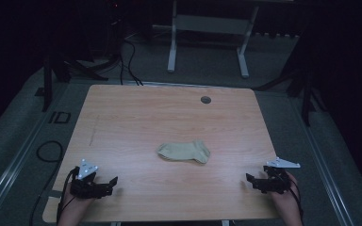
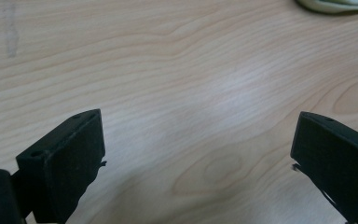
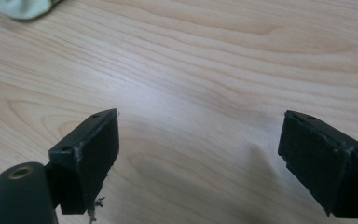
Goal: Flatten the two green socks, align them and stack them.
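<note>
While both grippers sit near the table's (image 1: 122,113) front edge, the sock (image 1: 185,152) lies flat about mid-table, slightly toward the front, well apart from both. Long axis runs roughly left-right across the table. Bulkier bent end, looks like heel/toe, sits at the right; narrower end points left; which end is the cuff, cannot tell. Pale beige-green knit, soft, rounded outline, slightly rumpled.

Left gripper (image 1: 107,184): left of and in front of the sock, jaws aimed toward it, spread wide over bare wood, nothing between. In the left gripper view the sock (image 2: 335,4) shows as a pale sliver at top right, beyond the black blocky fingers (image 2: 65,163).

Right gripper (image 1: 254,181): right of and in front of the sock, jaws likewise wide apart and empty, pointing left toward it. In the right gripper view the sock (image 3: 25,8) sits at top left.

Table: light wood-grain laminate, rounded corners, smooth. Round grey grommet (image 1: 206,100) behind the sock, near the back edge. Faint dark streak (image 1: 93,132) to the sock's left.
</note>
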A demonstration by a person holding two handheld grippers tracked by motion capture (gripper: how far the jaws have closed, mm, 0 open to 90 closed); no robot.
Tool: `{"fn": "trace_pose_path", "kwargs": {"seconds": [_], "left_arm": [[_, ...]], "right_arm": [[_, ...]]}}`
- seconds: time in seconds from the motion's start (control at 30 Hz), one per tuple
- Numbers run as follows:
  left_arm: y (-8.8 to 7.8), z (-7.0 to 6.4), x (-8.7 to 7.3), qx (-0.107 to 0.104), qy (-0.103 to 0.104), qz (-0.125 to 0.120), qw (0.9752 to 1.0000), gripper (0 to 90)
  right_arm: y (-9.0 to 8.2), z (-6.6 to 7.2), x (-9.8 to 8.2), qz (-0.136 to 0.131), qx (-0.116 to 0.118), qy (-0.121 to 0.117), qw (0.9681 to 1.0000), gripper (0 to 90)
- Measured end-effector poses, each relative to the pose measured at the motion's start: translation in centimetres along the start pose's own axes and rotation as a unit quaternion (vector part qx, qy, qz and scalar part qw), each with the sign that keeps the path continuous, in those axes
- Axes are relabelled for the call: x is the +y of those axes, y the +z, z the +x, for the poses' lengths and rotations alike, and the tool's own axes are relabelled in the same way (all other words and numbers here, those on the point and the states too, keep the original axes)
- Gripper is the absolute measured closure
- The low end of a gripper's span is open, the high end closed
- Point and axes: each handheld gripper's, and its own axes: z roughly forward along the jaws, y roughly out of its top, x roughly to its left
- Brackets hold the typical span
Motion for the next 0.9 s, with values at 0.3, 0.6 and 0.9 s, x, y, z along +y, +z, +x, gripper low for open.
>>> {"fn": "trace_pose_path", "kwargs": {"seconds": [0.3, 0.6, 0.9], "left_arm": [[-1.2, 0.7, -1.4, 0.019, -0.011, -0.007, 0.9997, 3.0], [-1.9, 0.6, -2.7, 0.034, -0.011, 0.0, 0.9994, 3.0], [-2.4, 1.1, -3.2, 0.081, -0.03, -0.017, 0.9961, 2.9]], "right_arm": [[-0.5, -0.3, -1.2, -0.006, -0.016, 0.013, 0.9998, 12.3], [-1.2, -0.1, -2.4, -0.019, -0.028, 0.025, 0.9991, 12.3], [-2.3, -0.1, -3.4, -0.058, -0.06, 0.045, 0.9955, 12.2]]}}
